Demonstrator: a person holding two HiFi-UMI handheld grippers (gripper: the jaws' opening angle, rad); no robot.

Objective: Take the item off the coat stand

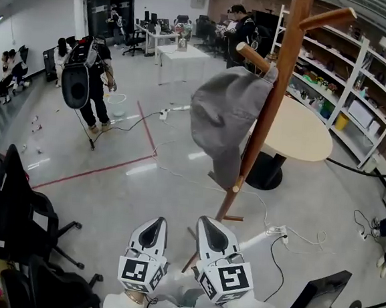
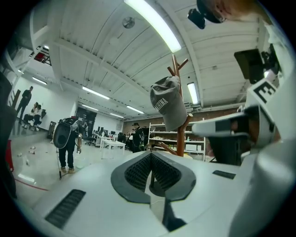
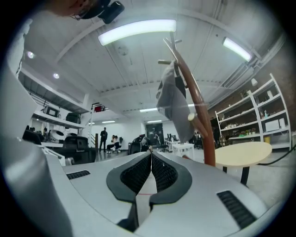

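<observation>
- Grey cap [image 1: 219, 122] is hanging on coat stand [image 1: 281, 70], at 12 o'clock of both claws.
- Left claw [image 1: 154, 220], right claw [image 1: 210, 221] are sitting fully closed, gripping nothing.

Matt grey cloth cap [image 1: 222, 122], smooth wooden coat stand [image 1: 272, 103].

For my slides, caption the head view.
Left gripper and right gripper, both shut, face a grey cap hanging on a coat stand.

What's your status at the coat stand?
Both empty: left gripper shut, right gripper shut. On coat stand, grey cap hangs untouched. Nothing in the way.
</observation>
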